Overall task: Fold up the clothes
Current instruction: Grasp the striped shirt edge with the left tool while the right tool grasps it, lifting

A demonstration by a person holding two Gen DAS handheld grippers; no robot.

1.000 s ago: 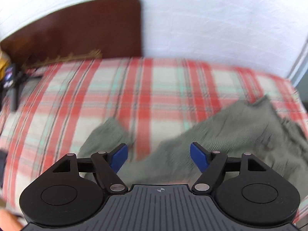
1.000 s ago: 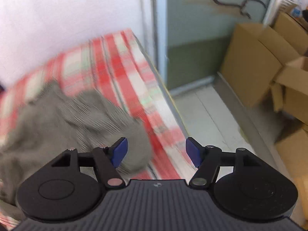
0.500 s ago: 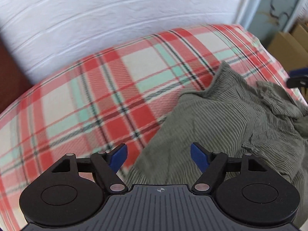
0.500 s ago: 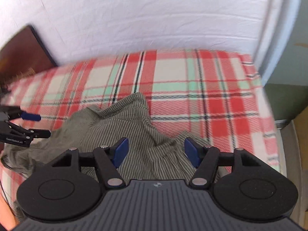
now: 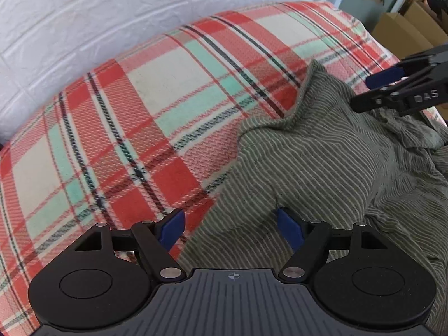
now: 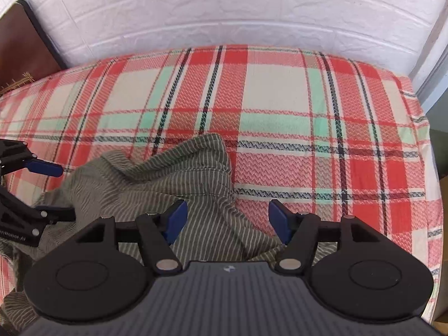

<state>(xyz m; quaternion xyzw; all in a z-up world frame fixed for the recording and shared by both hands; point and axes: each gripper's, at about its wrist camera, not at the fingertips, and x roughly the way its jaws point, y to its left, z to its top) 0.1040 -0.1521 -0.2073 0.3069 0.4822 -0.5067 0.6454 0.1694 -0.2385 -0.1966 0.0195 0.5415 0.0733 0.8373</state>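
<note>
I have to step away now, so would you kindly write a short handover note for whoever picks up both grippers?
Left gripper: open, nothing held, poised over the near left edge of the green striped garment.
Right gripper: open, nothing held, over the garment's right side.
Garment: lies crumpled and bunched on the plaid bedcover, beside the white wall.
Done: nothing folded yet; neither gripper has a grip.
Left: pinch two edges, spread the garment flat, then fold it.
</note>
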